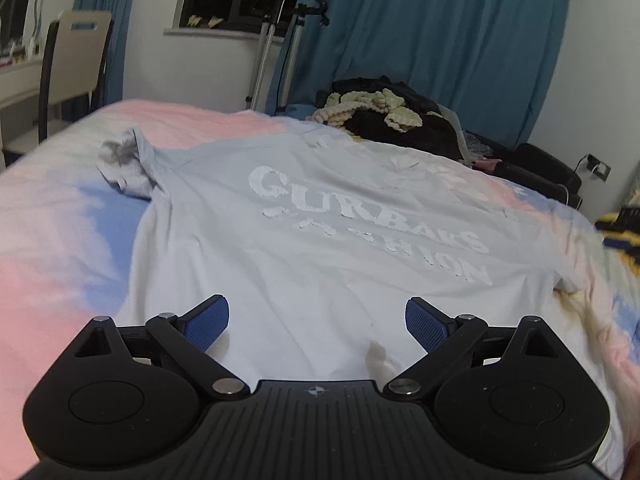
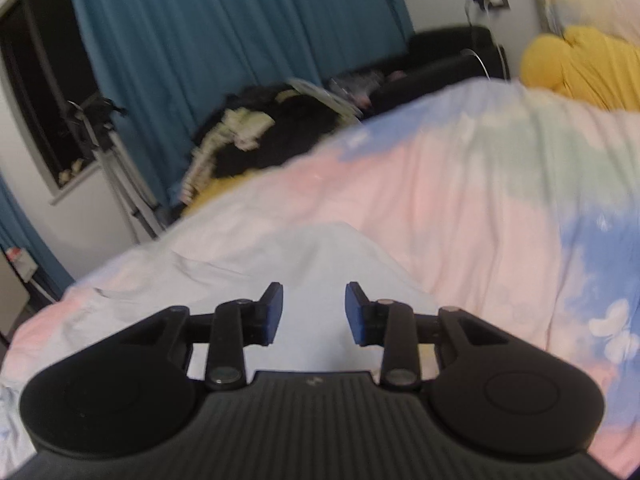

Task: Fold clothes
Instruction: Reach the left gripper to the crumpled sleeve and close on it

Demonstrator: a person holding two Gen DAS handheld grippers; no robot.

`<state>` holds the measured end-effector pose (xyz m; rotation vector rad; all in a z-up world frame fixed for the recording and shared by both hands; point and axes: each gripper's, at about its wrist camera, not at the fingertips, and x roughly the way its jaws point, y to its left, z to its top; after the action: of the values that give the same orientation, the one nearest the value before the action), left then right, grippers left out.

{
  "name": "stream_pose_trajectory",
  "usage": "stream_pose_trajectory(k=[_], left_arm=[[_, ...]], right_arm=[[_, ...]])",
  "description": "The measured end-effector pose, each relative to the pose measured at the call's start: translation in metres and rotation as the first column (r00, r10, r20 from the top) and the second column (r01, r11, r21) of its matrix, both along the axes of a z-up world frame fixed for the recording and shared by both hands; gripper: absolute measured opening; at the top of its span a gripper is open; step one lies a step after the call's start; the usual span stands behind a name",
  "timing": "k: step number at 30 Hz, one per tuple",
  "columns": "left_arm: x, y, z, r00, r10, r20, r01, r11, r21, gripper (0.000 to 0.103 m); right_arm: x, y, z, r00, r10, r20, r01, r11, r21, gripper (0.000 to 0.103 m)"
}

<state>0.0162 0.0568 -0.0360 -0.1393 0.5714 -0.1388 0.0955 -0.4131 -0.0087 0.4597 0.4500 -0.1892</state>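
While both hand-held grippers [image 1: 317,322] [image 2: 314,312] gape empty, the T-shirt [image 1: 320,232] lies spread just ahead.

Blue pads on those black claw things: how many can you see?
4. Two on the left gripper, one pad on each side, above the pale T-shirt. Two on the right gripper, one pad per side. None seem hidden.
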Motion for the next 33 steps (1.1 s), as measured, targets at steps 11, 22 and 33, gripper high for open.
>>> stream_pose_trajectory(k=[11,22,33], left_arm=[[-0.024,0.004,0.020,0.997,0.023,0.076,-0.022,1.000,-0.004,0.096],[-0.028,0.013,0.030,0.989,0.057,0.138,-0.057,0.998,-0.003,0.097],[0.075,0.100,0.022,0.971,0.213,-0.105,-0.229,0.956,-0.182,0.097]], right_arm=[[-0.078,0.102,0.030,0.958,0.253,0.136,-0.245,0.967,-0.071,0.042],[-0.095,0.166,0.007,0.911,0.399,0.104,-0.385,0.913,-0.135,0.048],[-0.075,0.137,-0.007,0.954,0.283,0.096,-0.288,0.957,0.045,0.103]])
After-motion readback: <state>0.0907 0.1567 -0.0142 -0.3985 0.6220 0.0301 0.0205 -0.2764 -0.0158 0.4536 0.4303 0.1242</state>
